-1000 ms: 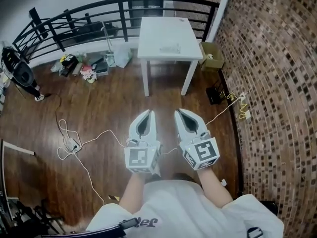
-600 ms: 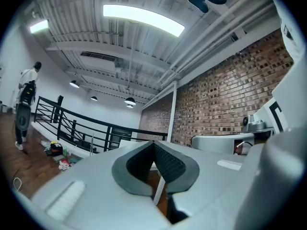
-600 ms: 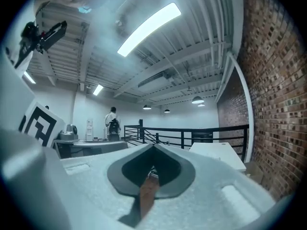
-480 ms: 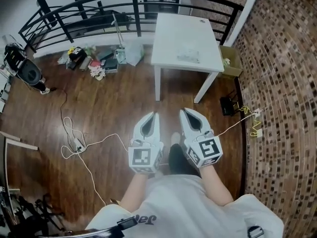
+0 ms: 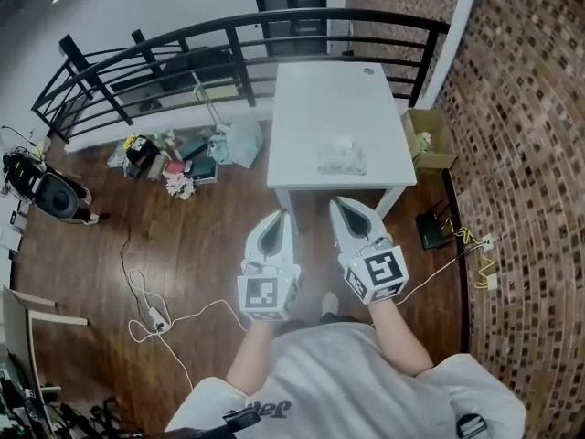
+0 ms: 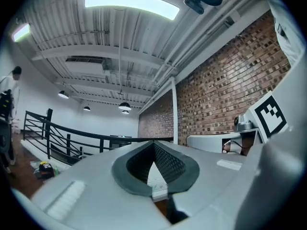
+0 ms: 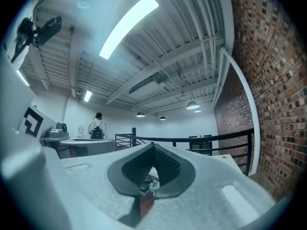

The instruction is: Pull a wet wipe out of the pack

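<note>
The wet wipe pack [image 5: 341, 156] lies near the front edge of a white table [image 5: 311, 108] in the head view. Both grippers are held side by side, level, just short of that edge and above the wood floor. My left gripper [image 5: 281, 214] is shut, its jaws meeting at the tip with nothing between them. My right gripper [image 5: 335, 203] is shut and empty too, and stands closer to the pack. In the left gripper view the left gripper [image 6: 154, 143] points at the tabletop. In the right gripper view the right gripper [image 7: 153, 145] does the same.
A black railing [image 5: 228, 39] curves behind the table. A brick wall [image 5: 521, 154] runs along the right. A cardboard box [image 5: 425, 140] sits by the table's right side. Bags and clutter [image 5: 174, 154] lie at the left, and cables [image 5: 164, 314] trail across the floor.
The person has walked toward the table, so it and the pack are now much nearer. Both grippers moved forward together and stayed shut.
</note>
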### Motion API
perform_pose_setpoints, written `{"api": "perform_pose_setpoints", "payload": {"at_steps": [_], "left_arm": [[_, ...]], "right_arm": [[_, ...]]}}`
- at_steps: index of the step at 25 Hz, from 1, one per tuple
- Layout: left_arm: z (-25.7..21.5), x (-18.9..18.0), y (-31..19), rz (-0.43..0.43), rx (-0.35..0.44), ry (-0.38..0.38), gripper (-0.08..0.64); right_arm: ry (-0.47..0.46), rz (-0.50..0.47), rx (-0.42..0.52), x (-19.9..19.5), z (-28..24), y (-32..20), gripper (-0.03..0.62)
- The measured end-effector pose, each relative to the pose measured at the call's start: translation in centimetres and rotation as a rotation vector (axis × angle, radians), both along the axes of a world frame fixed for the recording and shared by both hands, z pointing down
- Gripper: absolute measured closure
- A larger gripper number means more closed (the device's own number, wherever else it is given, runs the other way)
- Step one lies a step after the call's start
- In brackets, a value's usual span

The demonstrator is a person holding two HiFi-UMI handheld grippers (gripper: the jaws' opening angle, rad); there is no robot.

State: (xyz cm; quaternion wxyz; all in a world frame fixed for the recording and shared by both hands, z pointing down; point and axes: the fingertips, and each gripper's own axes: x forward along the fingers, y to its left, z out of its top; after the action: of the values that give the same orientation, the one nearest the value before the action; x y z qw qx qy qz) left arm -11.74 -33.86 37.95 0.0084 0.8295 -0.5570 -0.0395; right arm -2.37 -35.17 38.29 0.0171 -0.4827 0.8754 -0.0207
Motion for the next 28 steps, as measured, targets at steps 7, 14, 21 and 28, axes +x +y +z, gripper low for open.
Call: {"api": "perform_pose_setpoints", "payload": {"at_steps": [7,14,21,28], "left_arm": [[3.2,-0.2,-8.7,0.041,-0.045,-0.045,0.545],[4.4,-0.6,-18.7,0.119,-0.028,-0.047,0.545],[5.4,0.9,-26.5,0.169,-0.069,-0.023,0.545],[5.5,2.8,-29.8,0.154,-0.075,-0.021,0.545]], "right_arm": [[-0.012,0.011,-0.11,-1.0,4.7,-7.7,0.604],[0.075,0.162,-0.076,0.4,5.3,-16.4,0.604],[0.095,0.279,-0.036,3.6,5.9,-22.5,0.604],[0.057,0.268,-0.046,6.8,6.2,-26.4,0.604]]}}
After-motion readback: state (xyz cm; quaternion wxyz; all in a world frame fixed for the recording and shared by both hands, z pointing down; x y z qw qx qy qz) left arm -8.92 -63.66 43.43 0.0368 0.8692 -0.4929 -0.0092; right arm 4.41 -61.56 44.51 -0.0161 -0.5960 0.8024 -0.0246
